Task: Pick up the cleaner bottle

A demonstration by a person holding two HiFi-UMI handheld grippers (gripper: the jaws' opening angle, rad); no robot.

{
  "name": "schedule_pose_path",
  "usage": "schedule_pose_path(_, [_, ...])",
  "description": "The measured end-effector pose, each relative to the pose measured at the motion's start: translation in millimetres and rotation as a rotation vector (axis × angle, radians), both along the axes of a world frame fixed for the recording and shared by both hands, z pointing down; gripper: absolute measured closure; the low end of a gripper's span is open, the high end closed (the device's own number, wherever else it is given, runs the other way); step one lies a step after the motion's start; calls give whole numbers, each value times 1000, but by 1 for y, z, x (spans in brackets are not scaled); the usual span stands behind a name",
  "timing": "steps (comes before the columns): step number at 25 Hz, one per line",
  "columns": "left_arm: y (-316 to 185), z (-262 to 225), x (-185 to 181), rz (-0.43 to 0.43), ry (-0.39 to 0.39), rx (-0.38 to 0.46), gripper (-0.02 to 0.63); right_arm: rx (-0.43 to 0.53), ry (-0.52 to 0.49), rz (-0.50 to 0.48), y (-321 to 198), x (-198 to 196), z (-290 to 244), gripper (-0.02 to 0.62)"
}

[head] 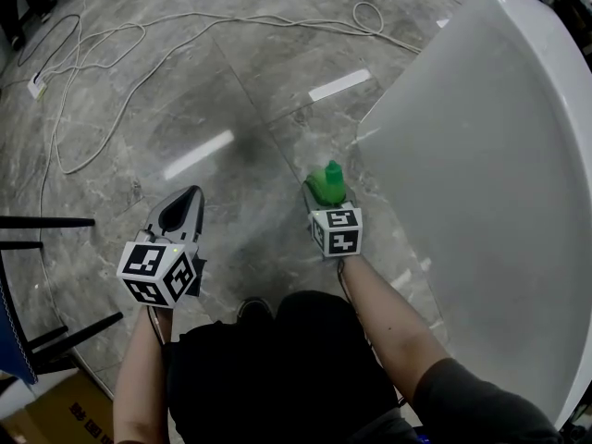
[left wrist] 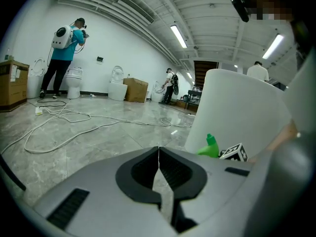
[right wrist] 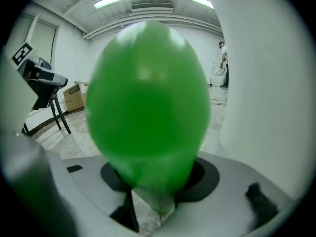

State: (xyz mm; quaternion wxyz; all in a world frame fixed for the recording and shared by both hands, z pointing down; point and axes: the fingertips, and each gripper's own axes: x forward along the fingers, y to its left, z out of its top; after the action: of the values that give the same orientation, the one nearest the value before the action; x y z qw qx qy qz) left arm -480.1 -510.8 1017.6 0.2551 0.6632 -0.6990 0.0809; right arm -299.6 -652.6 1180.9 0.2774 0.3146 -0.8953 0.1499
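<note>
We hold the green plastic cleaner bottle (head: 326, 180) in our right gripper (right wrist: 157, 184), just beside the curved edge of the big white tub (head: 481, 155). Our left gripper (head: 190, 195), pinched together and empty, hangs farther out over open grey floor (head: 231, 81).

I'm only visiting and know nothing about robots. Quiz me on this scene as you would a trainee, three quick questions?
1. What colour is the cleaner bottle between the right gripper's jaws? A red, B green, C blue.
2. True or false: the left gripper's jaws stand wide apart.
3. What lies strewn across the grey floor?
Key: 1 B. 2 False, they are together. 3 White cables.
</note>
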Motion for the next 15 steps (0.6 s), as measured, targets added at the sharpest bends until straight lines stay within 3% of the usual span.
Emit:
schedule_pose_path(5, [-1,0,2,0,-1,-1,591,-150,-95,116,-12,10,-1,396])
schedule_pose_path(9, [-4,-5,11,13,15,-2,591,-236,-149,151,-10,12,-12,399])
schedule_pose_path(15, [8,-31,30,48,18,-63,591,-476,-285,209,19,14,-61,403])
